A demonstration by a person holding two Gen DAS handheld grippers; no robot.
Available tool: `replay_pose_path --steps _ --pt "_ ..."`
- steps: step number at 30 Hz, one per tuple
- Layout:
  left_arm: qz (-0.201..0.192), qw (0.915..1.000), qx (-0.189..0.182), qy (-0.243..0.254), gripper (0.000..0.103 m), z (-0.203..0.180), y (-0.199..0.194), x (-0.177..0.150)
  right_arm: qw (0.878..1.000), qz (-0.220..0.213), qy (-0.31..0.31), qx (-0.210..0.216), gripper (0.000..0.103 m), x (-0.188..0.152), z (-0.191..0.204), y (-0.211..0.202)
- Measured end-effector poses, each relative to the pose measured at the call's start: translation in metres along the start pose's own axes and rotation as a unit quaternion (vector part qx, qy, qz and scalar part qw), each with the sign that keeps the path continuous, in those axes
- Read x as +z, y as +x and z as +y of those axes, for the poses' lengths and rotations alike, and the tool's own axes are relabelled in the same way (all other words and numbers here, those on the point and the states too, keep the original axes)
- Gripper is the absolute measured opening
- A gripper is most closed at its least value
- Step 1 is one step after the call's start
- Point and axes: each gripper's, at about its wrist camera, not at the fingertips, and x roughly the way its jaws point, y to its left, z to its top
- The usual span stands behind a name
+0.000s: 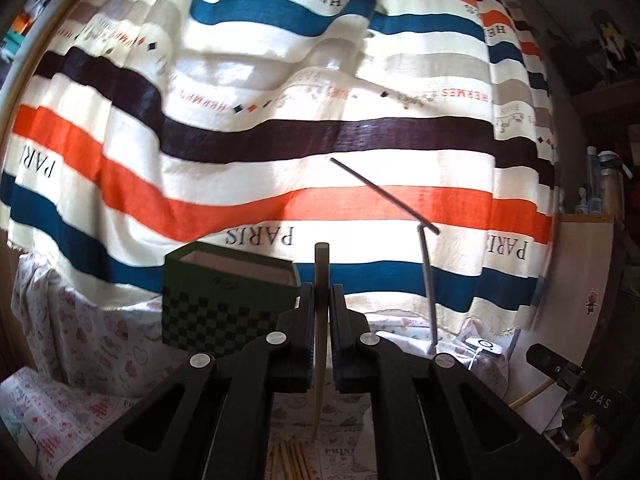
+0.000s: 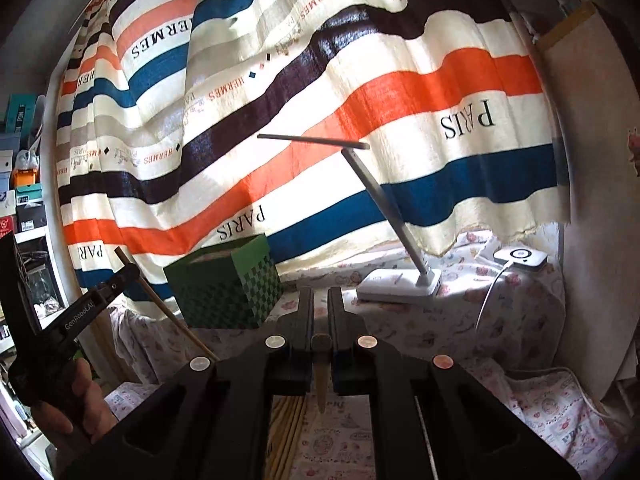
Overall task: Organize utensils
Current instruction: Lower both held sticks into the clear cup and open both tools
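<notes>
My left gripper (image 1: 321,294) is shut on a wooden chopstick (image 1: 321,264) that stands upright between the jaws, its top above the fingertips. It also shows at the left of the right wrist view (image 2: 130,270), holding the chopstick (image 2: 160,304) slanted. My right gripper (image 2: 321,300) is shut on another wooden chopstick (image 2: 321,376), gripped deep between the jaws with its tip pointing down. A green checkered box (image 1: 230,300) with an open top stands just left of the left gripper and ahead-left of the right gripper (image 2: 226,284). Several more chopsticks (image 1: 294,460) lie on the table below, also seen under the right gripper (image 2: 286,428).
A striped curtain (image 1: 280,120) hangs behind the table. A white desk lamp (image 2: 400,280) stands at the right, with a white charger and cable (image 2: 520,258) beyond it. The table has a printed cloth (image 2: 352,444). Shelves with boxes (image 2: 24,184) are at far left.
</notes>
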Motion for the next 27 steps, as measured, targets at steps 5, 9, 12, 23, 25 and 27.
replay_pose_path --steps 5,9,12,23,25,27 --pt "-0.013 0.9986 -0.046 0.024 0.006 -0.03 0.006 0.006 1.0 -0.014 0.011 -0.018 0.007 0.007 -0.012 0.003" --pt "0.004 0.9987 -0.05 0.011 0.006 -0.038 0.032 0.001 0.999 -0.018 0.007 -0.035 0.007 0.021 -0.017 0.021" --pt "0.015 0.9981 -0.058 -0.01 0.006 -0.039 0.049 -0.006 0.999 -0.014 0.012 -0.037 0.007 0.028 -0.021 0.033" --pt "0.069 0.994 -0.081 -0.026 0.006 -0.057 0.101 -0.048 0.998 0.046 0.037 -0.035 0.007 -0.009 -0.053 0.081" --pt "0.086 0.9913 -0.087 -0.049 0.006 -0.055 0.108 -0.057 0.997 0.062 0.045 -0.029 0.007 -0.018 -0.058 0.089" --pt "0.091 0.9911 -0.082 -0.052 0.006 -0.057 0.111 -0.064 0.996 0.069 0.051 -0.032 0.007 -0.025 -0.062 0.098"
